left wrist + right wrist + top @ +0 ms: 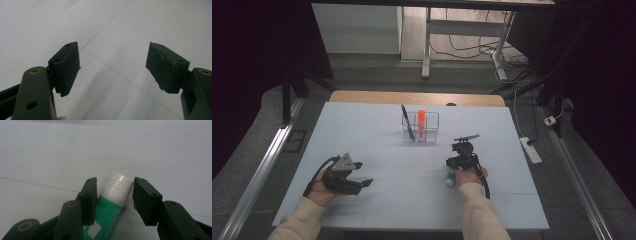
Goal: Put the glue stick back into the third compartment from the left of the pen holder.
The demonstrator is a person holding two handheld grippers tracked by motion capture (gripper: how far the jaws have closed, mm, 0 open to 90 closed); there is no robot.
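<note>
Dim surroundings frame a brightly lit counter (362,130). Soft shadows fall beneath each tool, and glare glints on the white cap (119,185) between the right tool's (113,190) jaws.

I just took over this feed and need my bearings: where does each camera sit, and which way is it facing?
High view: above the person's side, looking forward and down on the white table; both forearms, left gripper, right gripper.
Left gripper view: rides that gripper, looking along its open jaws at bare tabletop.
Right gripper view: looks along its jaws, either side of a green tube with a white cap.
Shared: the tube appears in the high view too.
</note>
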